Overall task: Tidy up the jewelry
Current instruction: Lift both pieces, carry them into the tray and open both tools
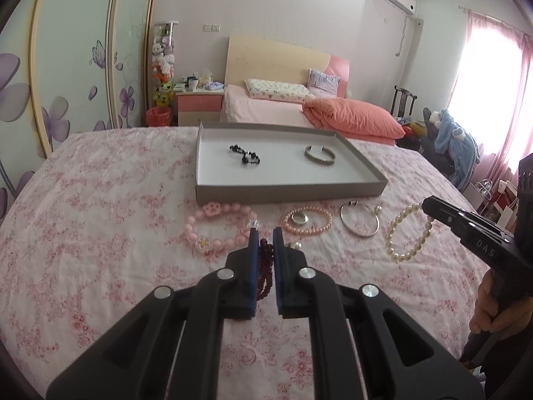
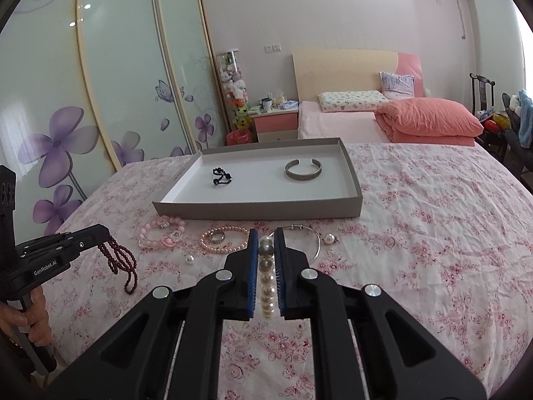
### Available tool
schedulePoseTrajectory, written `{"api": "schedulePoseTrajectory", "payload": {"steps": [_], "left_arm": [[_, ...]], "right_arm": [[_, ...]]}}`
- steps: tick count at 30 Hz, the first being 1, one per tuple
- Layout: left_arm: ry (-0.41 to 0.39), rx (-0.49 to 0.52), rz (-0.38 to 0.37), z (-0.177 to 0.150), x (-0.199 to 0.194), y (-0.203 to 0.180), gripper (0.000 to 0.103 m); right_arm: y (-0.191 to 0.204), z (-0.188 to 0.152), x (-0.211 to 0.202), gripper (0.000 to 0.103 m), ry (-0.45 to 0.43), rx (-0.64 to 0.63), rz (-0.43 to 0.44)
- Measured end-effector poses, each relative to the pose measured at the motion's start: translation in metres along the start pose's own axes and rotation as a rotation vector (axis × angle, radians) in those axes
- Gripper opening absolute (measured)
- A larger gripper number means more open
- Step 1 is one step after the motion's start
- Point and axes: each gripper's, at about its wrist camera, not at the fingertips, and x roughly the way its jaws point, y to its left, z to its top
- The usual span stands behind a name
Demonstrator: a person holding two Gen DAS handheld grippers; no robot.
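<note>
A bed (image 1: 100, 200) with a pink floral sheet carries a shallow grey tray (image 1: 289, 188), the landmark here. Inside the tray lie a black bead bracelet (image 1: 245, 154) and a silver cuff (image 1: 319, 155), seemingly already sorted. In front of the tray, more bracelets wait in a row. The left gripper (image 1: 265, 243) has its fingers clamped on a dark red bead strand (image 2: 121, 260); the right gripper (image 2: 266, 243) pinches a white pearl bracelet (image 2: 267, 280), both lifted, probably bound for the tray.

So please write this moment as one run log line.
left gripper: holds dark red bead strand | right gripper: holds white pearl bracelet | grey tray: two pieces
</note>
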Motion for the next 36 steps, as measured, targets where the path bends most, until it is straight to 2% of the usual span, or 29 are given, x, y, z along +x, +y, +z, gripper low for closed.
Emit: {"api": "schedulePoseTrajectory", "payload": {"steps": [18,26,36], "left_arm": [[-0.053,0.033,0.003,0.016,-0.005,-0.012,0.009],[-0.099,0.06,0.04,0.041,0.001,-0.021,0.009],[-0.125,0.07,0.067,0.078,0.029,-0.023,0.009]], "right_arm": [[0.016,0.016,-0.013,0.01,-0.09,-0.051,0.004],[0.022,0.037,-0.012,0.01,-0.157,-0.09,-0.019],[0.024,0.067,0.013,0.01,-0.211,-0.127,-0.047]]}}
